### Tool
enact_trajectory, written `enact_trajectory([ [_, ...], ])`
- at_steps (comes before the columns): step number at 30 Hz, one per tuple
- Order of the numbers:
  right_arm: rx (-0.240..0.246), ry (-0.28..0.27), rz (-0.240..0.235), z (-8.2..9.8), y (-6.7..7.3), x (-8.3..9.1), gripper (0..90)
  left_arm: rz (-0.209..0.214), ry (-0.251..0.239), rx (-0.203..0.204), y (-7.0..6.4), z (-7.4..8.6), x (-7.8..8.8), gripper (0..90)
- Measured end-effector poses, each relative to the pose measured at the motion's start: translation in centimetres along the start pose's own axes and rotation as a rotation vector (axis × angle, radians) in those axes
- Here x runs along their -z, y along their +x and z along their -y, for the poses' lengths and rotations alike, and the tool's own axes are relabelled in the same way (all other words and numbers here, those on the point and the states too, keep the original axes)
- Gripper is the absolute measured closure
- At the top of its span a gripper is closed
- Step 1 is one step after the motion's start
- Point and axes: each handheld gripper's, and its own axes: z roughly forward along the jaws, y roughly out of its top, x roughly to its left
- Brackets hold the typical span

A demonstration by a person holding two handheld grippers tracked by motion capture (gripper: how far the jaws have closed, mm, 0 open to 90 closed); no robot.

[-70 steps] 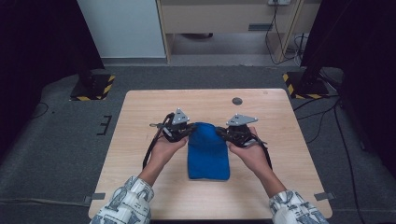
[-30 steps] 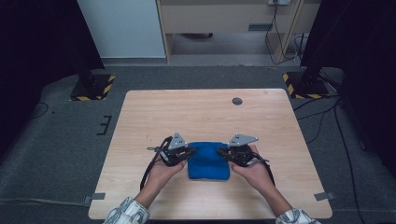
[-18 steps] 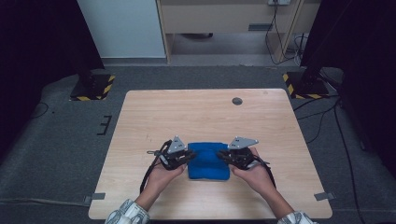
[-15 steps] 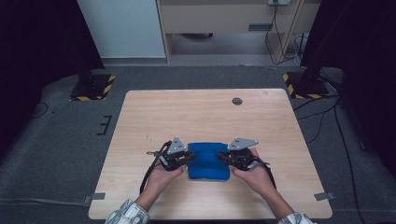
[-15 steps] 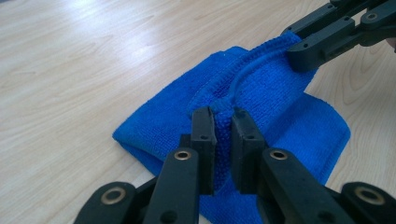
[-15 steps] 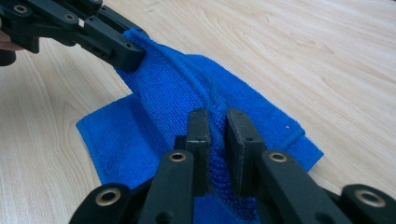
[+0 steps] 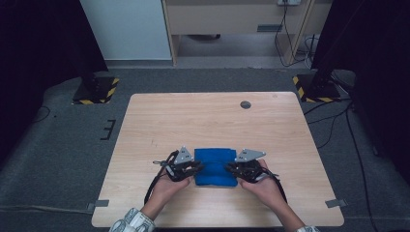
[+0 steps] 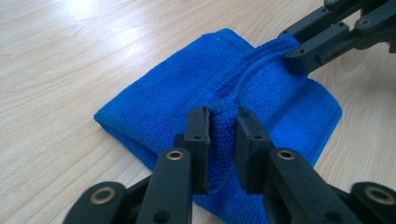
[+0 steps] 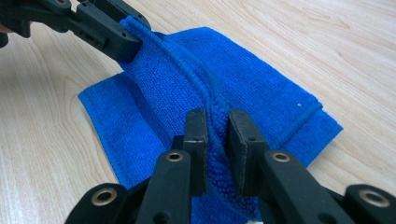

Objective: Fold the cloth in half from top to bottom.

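Two grippers sit at the two short ends of a blue cloth [image 7: 215, 166] in the high view. This cloth is folded into a small soft rectangle and lies flat on the wooden table [image 7: 212, 121], close to the near edge where the person's hands come in. At the cloth's left end is the left gripper [image 7: 192, 169], and at its right end is the right gripper [image 7: 232, 169], each with a grey three-cornered plate on top. A small dark round hole [image 7: 245, 104] sits in the table well beyond the cloth. In the left gripper view, the left gripper [image 8: 219, 128] has its two black jaws close together with a raised ridge of the cloth [image 8: 187, 98] between them; these jaws have just been opening a little, and the fuzzy cloth fills the narrow gap between them. The cloth looks thick and fluffy, with a stitched hem running along its edge. On the far side of the cloth the right gripper [image 8: 299, 63] touches the hem. In the right gripper view, the right gripper [image 9: 215, 133] also has narrow jaws with a fold of the cloth [image 9: 261, 98] between them, touching both pads. Beyond the cloth, the left gripper [image 9: 126, 44] rests on the far hem. All around the cloth the table is pale, smooth wood with fine lines.
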Motion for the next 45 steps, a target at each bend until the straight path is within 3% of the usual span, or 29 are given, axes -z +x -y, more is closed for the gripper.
enact_trajectory([
  [10,-0.011,0.016,-0.013,0.7,0.3,0.2,73.7,-0.003,0.023,-0.007,-0.3,0.6,0.0,69.3],
  [20,-0.028,0.029,-0.012,1.3,0.3,0.6,65.3,-0.01,0.03,-0.013,-0.7,1.3,0.2,56.9],
  [34,-0.054,0.042,-0.012,2.0,0.6,1.8,53.0,0.023,0.023,-0.021,-1.7,1.7,1.1,54.5],
  [45,-0.069,0.025,-0.011,1.4,1.0,2.6,48.7,0.037,-0.001,-0.006,-2.0,1.8,2.2,54.5],
])
